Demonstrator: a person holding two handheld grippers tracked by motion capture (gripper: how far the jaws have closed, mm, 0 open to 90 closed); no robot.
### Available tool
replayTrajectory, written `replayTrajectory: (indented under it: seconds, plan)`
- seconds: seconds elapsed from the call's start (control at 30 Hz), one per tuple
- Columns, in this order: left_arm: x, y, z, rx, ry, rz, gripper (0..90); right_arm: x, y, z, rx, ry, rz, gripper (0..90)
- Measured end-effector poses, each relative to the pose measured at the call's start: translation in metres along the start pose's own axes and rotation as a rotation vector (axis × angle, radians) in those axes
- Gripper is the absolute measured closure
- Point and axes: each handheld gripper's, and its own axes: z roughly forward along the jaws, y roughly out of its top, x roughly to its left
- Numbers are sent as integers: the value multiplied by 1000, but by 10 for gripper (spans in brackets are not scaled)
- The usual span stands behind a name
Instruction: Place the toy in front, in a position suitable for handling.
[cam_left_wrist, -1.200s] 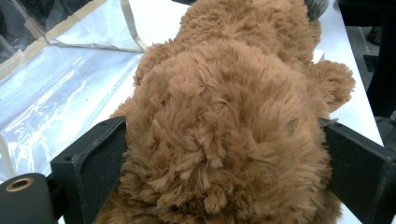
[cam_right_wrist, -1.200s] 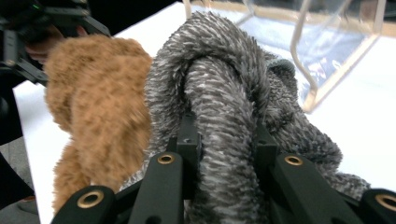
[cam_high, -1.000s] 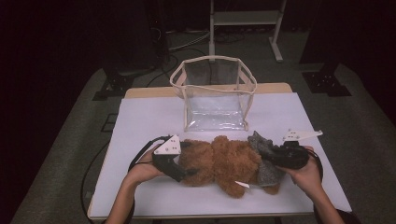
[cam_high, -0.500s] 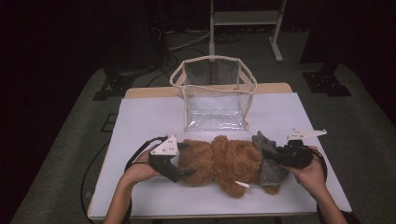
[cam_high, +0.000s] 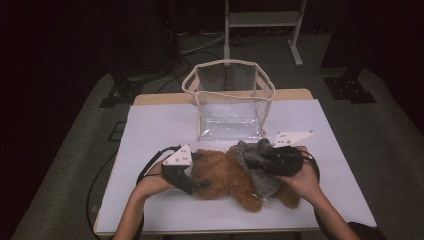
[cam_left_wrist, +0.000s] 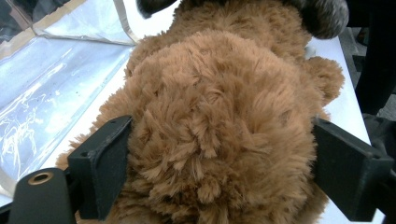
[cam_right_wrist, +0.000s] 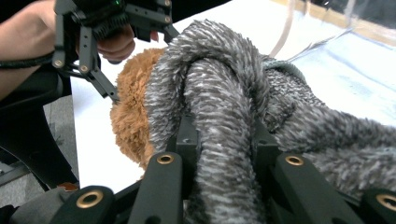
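A brown teddy bear (cam_high: 220, 175) lies on its side on the white table (cam_high: 160, 125), with a grey fuzzy scarf (cam_high: 252, 162) draped over its middle. My left gripper (cam_high: 200, 171) is spread wide around the bear's plush body (cam_left_wrist: 219, 116), one jaw pressed into the fur on each side. My right gripper (cam_high: 252, 162) is shut on a thick fold of the grey scarf (cam_right_wrist: 224, 93), which bulges up between its jaws. Beyond that fold the right gripper view also takes in the bear's brown fur (cam_right_wrist: 128, 116) and the left gripper (cam_right_wrist: 93, 42).
A clear plastic bag (cam_high: 230, 105) with beige trim stands open-topped just behind the bear, its wall close to the left gripper (cam_left_wrist: 51, 79). A metal stand (cam_high: 260, 20) rises on the floor beyond the table. Bare table surface lies left and right of the hands.
My right gripper has moved left over the bear, drawing the grey scarf with it towards the bear's middle. The left gripper has barely shifted.
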Motion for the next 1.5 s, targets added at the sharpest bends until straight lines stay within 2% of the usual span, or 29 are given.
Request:
replayTrajectory:
  seconds: [0.1,0.2,0.27,0.33,0.5,0.57,0.7,0.77,0.9,1.0,1.07,1.13,1.23,1.3,1.37,1.5]
  plan:
    - [0,-1,-3,12,-2,10,94,-5,-6,1,9,-14,10,723]
    - [0,-4,-4,39,1,22,75,-10,-13,-3,-2,-9,34,725]
    - [1,-6,-5,31,-5,10,75,-12,-15,-2,-4,-2,42,725]
    - [1,-7,-4,22,2,18,76,-11,-15,-2,1,-10,35,725]
    - [1,-7,-2,-13,-10,20,181,-12,-16,-3,2,-6,41,725]
    - [0,-7,-1,-15,-11,12,182,-12,-14,-3,5,-6,47,725]
    - [0,-7,3,-22,-12,7,183,-5,-3,3,11,-1,19,725]
    - [0,-7,3,-20,-12,5,181,-2,4,11,10,31,5,725]
    - [1,-7,1,-4,-10,7,150,7,12,28,30,52,-44,711]
    - [1,-8,0,1,-9,-2,107,6,12,28,35,64,-48,705]
    - [1,-7,-2,2,-6,3,105,4,13,24,41,73,-36,718]
    - [2,-8,-4,2,-10,0,107,5,16,22,54,72,-44,730]
    - [3,-10,-8,-5,-31,-11,169,9,26,27,84,74,-74,738]
    - [4,-12,-12,-22,-48,-22,226,10,35,35,94,94,-86,739]
    - [5,-13,-15,-33,-50,-24,245,11,44,44,102,115,-88,738]
    - [7,-16,-19,-45,-50,-24,296,10,51,58,133,114,-104,738]
